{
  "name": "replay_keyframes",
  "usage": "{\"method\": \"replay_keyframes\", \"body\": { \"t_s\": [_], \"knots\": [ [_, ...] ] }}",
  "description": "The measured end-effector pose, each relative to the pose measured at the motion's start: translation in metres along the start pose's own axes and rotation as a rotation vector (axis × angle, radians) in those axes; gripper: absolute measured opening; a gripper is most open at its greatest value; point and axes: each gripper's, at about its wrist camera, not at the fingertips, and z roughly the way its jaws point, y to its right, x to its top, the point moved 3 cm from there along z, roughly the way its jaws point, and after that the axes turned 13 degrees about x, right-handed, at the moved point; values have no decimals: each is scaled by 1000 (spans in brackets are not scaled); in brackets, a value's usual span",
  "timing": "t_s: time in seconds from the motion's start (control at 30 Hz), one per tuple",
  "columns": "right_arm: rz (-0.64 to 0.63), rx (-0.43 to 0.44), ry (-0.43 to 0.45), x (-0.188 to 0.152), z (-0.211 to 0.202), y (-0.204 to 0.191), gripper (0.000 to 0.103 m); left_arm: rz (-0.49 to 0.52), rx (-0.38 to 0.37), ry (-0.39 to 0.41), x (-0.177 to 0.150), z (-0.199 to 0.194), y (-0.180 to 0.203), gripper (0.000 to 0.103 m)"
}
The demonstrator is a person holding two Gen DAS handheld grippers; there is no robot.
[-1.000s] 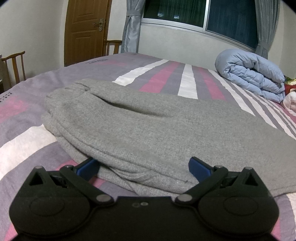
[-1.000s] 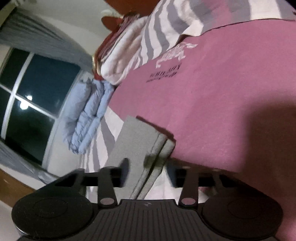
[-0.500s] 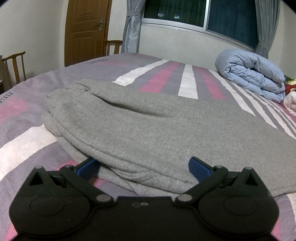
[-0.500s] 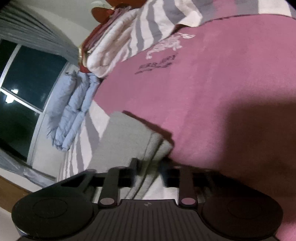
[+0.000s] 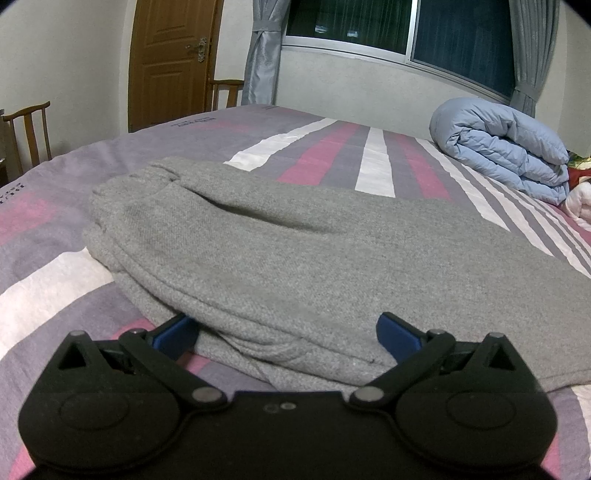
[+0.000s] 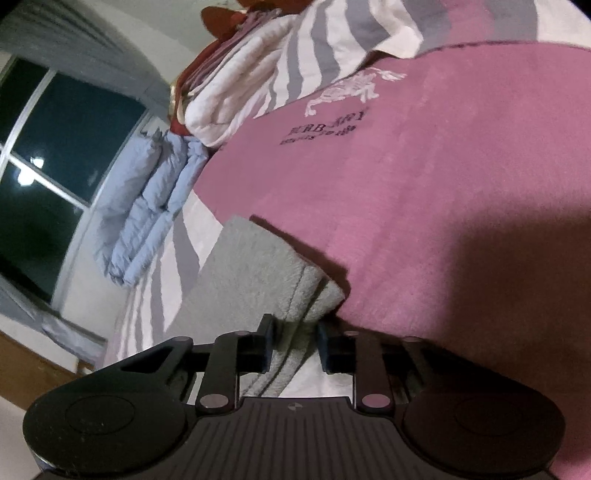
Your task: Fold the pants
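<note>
Grey pants (image 5: 295, 251) lie folded lengthwise across the striped bed, waistband to the left. In the left wrist view my left gripper (image 5: 288, 332) is open wide at their near edge. Its blue pads (image 5: 177, 332) stand apart on either side of the layered fabric, and the cloth hides their tips. The right wrist view is rolled over. There the leg ends of the pants (image 6: 251, 266) lie on the pink part of the sheet (image 6: 424, 203). My right gripper (image 6: 293, 343) is shut on the stacked hems, both pads pressing on the grey cloth.
A rolled pale-blue duvet (image 5: 502, 147) lies at the far right of the bed under the dark window (image 5: 424, 33). A white blanket and pillows (image 6: 236, 103) are piled at the bed's head. A wooden door (image 5: 170, 62) and chairs (image 5: 29, 129) stand beyond the left side.
The right gripper's jaws have narrowed from apart to pinching the pants' leg ends, and it shifted and rolled a little. The left gripper and the pants in front of it have not moved.
</note>
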Motion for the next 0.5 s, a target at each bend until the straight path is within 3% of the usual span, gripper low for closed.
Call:
{"method": "replay_keyframes", "body": {
  "t_s": [0.27,0.37,0.5],
  "knots": [
    [-54,9,31,0,-7,-25,19,-24,-7,23,4,-5,-8,97],
    [-109,24,44,1,-8,-47,19,-88,39,67,10,-11,-25,97],
    [-207,77,45,-4,-3,-92,19,-242,94,59,12,-10,-60,97]
  ]
}}
